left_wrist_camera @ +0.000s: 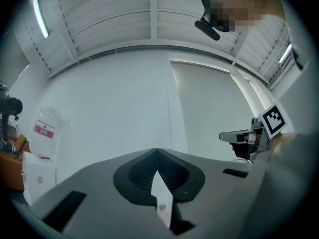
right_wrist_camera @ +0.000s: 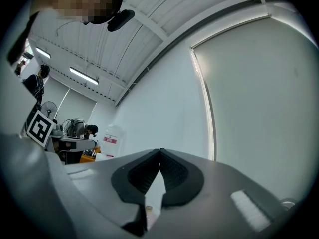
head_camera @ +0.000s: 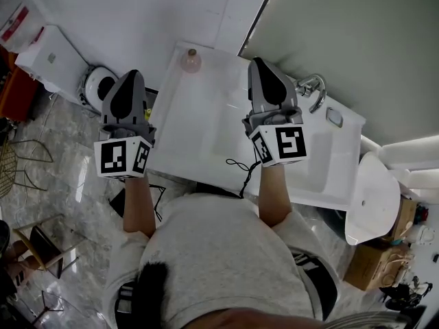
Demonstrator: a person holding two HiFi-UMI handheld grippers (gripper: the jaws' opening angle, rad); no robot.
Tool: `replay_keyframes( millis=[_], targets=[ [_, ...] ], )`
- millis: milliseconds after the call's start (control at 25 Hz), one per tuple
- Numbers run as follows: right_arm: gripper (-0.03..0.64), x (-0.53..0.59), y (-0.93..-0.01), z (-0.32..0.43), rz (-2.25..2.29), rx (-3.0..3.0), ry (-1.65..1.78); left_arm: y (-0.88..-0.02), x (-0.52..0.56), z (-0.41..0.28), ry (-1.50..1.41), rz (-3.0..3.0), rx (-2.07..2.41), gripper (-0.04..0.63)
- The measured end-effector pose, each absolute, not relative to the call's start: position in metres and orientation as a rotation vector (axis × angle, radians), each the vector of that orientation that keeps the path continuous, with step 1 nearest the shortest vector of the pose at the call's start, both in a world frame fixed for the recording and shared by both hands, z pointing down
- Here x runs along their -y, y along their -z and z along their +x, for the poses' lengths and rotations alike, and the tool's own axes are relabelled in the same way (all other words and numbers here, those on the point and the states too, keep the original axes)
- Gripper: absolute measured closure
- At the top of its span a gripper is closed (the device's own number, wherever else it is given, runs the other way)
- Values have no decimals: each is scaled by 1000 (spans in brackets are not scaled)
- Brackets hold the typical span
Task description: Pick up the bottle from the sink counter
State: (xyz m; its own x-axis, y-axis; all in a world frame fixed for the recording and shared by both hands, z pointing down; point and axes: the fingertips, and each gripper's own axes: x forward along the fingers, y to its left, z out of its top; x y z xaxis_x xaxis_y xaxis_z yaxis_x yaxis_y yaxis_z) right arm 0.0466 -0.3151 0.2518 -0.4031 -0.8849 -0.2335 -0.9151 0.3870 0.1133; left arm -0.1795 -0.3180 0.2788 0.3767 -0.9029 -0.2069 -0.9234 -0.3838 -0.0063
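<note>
The bottle [head_camera: 191,60] is small and round-bodied, pale pink and partly see-through, with a short neck and a brownish cap. It stands upright at the far left corner of the white counter [head_camera: 206,136], close to the wall, with nothing touching it. In the head view it sits farther away than both grippers and, from left to right, between them. The left gripper [head_camera: 130,75] is held off the counter's left edge, above the marbled floor [head_camera: 62,163], well apart from the bottle. In its own view the left gripper [left_wrist_camera: 157,154] has its jaws closed. The dark ribbed pads meet at the tips and leave only a thin wedge of light below, and nothing is clamped between them. Through that wedge the bottle [left_wrist_camera: 162,209] shows small and far off. The right gripper [head_camera: 257,63] is over the counter, to the right of the bottle and to the left of the tap [head_camera: 312,88]. In its own view the right gripper [right_wrist_camera: 160,152] also has its jaws together at the tips, holding nothing. The bottle [right_wrist_camera: 148,209] is again seen tiny through the narrow gap under the pads, clear of them.
</note>
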Motion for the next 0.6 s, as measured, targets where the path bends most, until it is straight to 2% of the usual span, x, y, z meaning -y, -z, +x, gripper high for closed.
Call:
replay_keyframes(
  millis=[600],
  targets=[
    [606, 383, -338, 44, -1589, -2615, -64, -344, 380, -138, -172, -2610, -1699, 588]
  ],
)
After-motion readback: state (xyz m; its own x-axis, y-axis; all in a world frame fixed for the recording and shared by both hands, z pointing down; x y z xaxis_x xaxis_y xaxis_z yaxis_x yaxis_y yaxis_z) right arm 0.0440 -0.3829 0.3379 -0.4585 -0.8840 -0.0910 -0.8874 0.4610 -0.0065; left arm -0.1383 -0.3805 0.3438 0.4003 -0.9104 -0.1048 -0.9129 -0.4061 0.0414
